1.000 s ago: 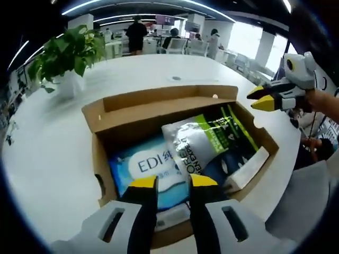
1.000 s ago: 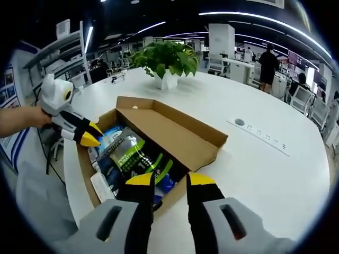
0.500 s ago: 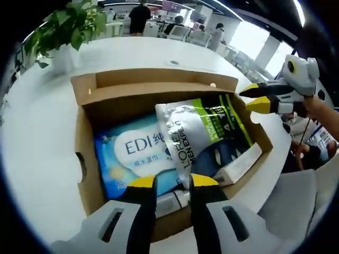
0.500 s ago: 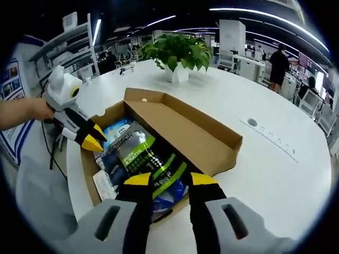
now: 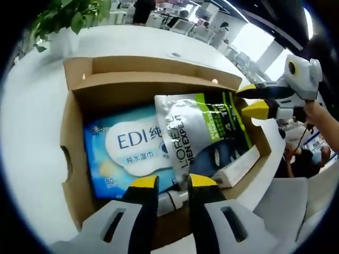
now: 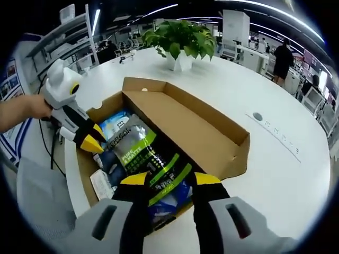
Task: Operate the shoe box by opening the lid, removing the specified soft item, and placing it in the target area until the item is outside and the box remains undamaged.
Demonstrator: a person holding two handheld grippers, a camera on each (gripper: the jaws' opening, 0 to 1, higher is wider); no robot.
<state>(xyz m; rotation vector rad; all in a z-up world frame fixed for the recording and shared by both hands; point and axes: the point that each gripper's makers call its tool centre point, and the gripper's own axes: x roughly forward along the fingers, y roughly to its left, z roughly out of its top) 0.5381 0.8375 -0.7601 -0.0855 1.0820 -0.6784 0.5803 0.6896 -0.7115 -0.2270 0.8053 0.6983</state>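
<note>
Box: open brown cardboard shoe box (image 5: 74,132) on white round table (image 6: 296,174).
Soft item: silver-green "L'OREAL MEN EXPERT" pouch (image 5: 198,135) inside, 3 o'clock of blue "EDI" wipes pack (image 5: 130,153).
Left gripper (image 5: 172,182): jaws narrowly apart, empty, above the box's near edge.
Right gripper (image 6: 171,180): narrowly apart, empty, over the pouch.
Right gripper view: potted green plant (image 6: 183,39), 12 o'clock.

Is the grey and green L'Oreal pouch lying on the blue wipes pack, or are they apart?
Touching. In the left gripper view the L'Oreal pouch lies across the right end of the blue wipes pack, covering its label's end with no gap between them inside the shoe box.
</note>
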